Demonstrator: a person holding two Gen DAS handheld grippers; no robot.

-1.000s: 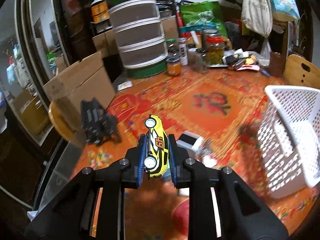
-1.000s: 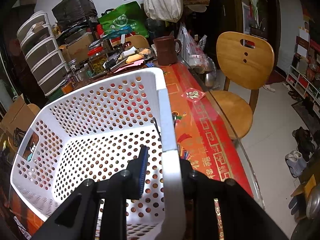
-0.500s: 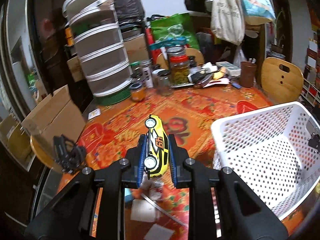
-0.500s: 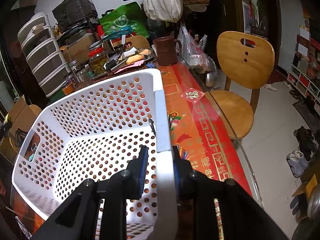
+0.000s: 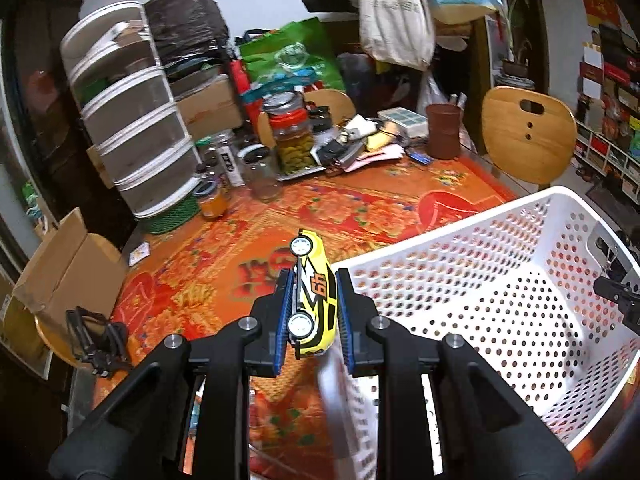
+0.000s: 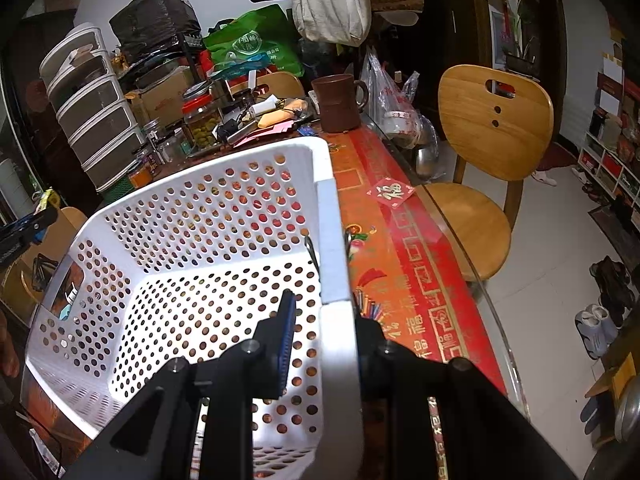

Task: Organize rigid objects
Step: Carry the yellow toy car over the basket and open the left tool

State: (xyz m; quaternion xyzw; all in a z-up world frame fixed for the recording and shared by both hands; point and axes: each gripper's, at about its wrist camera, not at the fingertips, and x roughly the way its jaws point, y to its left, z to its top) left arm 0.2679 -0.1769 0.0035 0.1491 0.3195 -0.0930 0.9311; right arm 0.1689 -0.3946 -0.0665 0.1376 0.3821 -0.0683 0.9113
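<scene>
A yellow toy car (image 5: 314,298) with white wheels stands nose-up between the blue pads of my left gripper (image 5: 313,300), which is shut on it. It hangs just over the near left corner of a white perforated basket (image 5: 500,240) on the red-orange tablecloth. My right gripper (image 6: 324,316) is shut on the basket's right wall (image 6: 334,256), one pad inside and one outside. The left gripper's tip shows at the left edge of the right wrist view (image 6: 24,228). The basket holds nothing that I can see.
Jars (image 5: 290,140), a brown mug (image 5: 442,130), stacked drawers (image 5: 136,132) and papers crowd the table's far side. A cardboard box (image 5: 60,268) and a black clip-like object (image 5: 94,340) sit at the left. Wooden chairs (image 6: 492,128) stand on the right.
My left gripper has swung right with the car, from over the open tablecloth to the basket's corner. The right gripper and the basket have stayed put.
</scene>
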